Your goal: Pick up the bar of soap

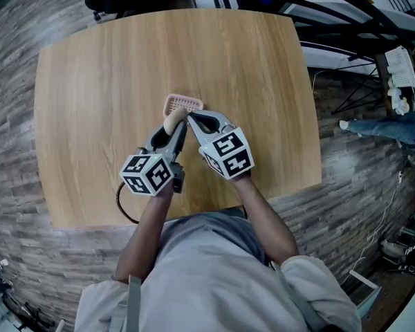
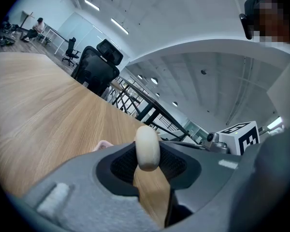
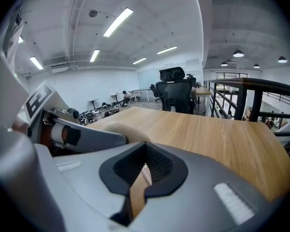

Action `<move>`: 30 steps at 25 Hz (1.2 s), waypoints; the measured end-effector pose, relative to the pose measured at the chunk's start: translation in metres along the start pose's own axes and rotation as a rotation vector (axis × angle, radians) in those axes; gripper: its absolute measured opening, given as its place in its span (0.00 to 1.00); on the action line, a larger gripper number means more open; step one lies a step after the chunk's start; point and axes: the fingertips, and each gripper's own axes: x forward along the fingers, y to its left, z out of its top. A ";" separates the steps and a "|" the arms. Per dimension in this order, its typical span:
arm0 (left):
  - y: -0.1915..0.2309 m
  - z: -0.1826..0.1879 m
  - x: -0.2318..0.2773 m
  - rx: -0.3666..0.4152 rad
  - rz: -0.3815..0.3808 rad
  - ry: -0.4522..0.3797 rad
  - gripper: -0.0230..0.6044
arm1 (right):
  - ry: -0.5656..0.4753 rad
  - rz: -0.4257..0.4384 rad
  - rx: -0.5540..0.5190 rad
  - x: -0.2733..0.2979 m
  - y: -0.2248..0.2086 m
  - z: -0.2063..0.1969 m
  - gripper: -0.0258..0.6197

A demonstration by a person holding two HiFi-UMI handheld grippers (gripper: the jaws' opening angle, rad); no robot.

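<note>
My left claw (image 2: 148, 164) is pinching the cream, rounded bar of soap (image 2: 147, 144). The bar stands on edge between the two ribbed black pads, with its upper end poking out past the tips. My right claw (image 3: 144, 170) sits just beside the left one. Its jaws are pressed together with nothing between them, and only a sliver of table shows through the slit. From that right claw, the soap lies just off to the left, in the other claw's hold.

The bar appears to be clear of the light wooden table (image 1: 97, 81), so I judge the pick-up mostly done. To finish it well I would hold the squeeze steady. Soap is slick and the pads grip only its lower part, so a jerk or a roll of the wrist could let it slide out. I would raise it straight and slowly and keep the right claw from nudging it.

Just beyond the left claw's tips, slightly to their left, sits the pink slatted plastic soap dish (image 1: 184, 104).

By my count there is one bar of soap, one dish, one table and two claws.
</note>
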 end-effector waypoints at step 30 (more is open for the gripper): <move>-0.083 0.050 -0.021 0.040 -0.145 -0.091 0.22 | -0.246 -0.090 0.013 -0.095 0.012 0.070 0.04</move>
